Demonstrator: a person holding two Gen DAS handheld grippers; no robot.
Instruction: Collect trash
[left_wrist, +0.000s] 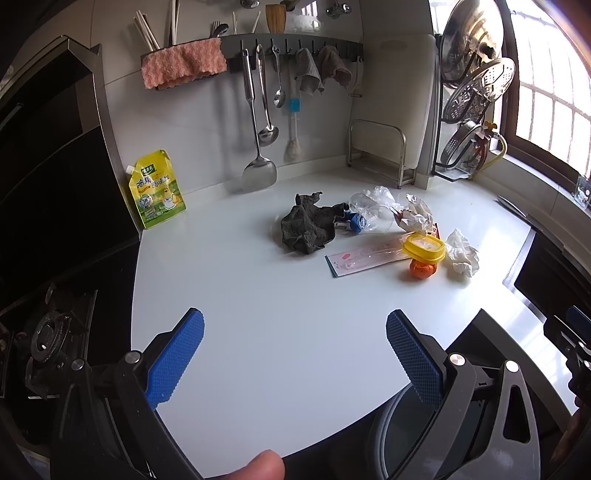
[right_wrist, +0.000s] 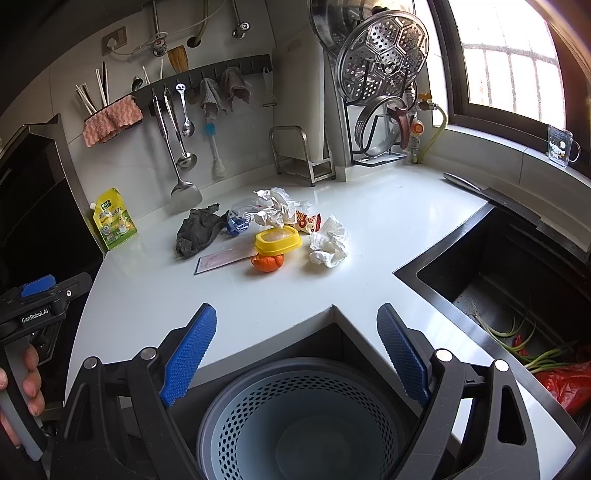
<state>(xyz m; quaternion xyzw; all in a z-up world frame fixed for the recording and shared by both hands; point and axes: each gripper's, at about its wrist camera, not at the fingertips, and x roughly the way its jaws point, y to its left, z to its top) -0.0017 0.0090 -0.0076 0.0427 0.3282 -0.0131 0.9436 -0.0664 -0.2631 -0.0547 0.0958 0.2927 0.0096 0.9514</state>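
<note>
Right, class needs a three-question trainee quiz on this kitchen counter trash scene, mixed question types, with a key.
1. True or false: the yellow-lidded container rests on top of the orange peel.
2. What sits below the counter edge, between the right gripper fingers in its view? A) perforated grey bin B) frying pan C) kettle
3. Fill in: both the right gripper and the left gripper are ____.

Key: 1 true; 2 A; 3 open
</note>
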